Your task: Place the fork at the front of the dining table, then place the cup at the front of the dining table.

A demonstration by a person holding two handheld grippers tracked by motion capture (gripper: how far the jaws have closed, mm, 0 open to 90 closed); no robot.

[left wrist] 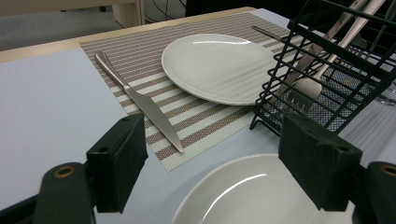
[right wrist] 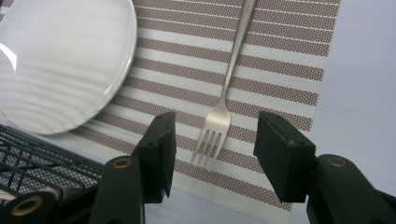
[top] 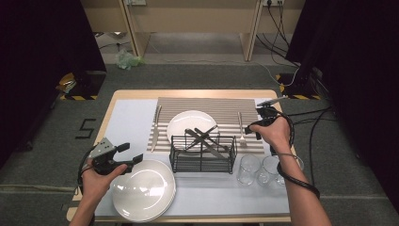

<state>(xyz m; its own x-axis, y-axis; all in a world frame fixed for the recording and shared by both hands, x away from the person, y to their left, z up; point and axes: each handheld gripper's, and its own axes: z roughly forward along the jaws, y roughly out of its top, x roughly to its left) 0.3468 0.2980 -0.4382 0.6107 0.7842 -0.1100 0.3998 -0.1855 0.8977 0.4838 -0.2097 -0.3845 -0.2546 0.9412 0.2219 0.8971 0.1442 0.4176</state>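
The pale tabletop (top: 131, 117) carries a striped placemat (top: 207, 106) at the middle of the high view, with dark curtains at both sides of the room. Your right claw (right wrist: 212, 140) stands wide open above the fork (right wrist: 224, 98), nothing between its pads; the fork lies flat on the placemat, tines toward the bottom of the right gripper view, right of the small plate (right wrist: 56, 60). It looks just set down, so lift straight away and keep the jaws clear of the tines so you don't drag it askew. Your left claw (left wrist: 224, 163) is open too, empty, hovering at the lower left of the high view over the stack of plates (top: 143, 190).

Count: one knife (top: 155, 128) left of the small plate, one laid fork, one wire caddy (top: 203, 153) with a few utensils crossed inside, three glasses (top: 266, 169) at lower right.
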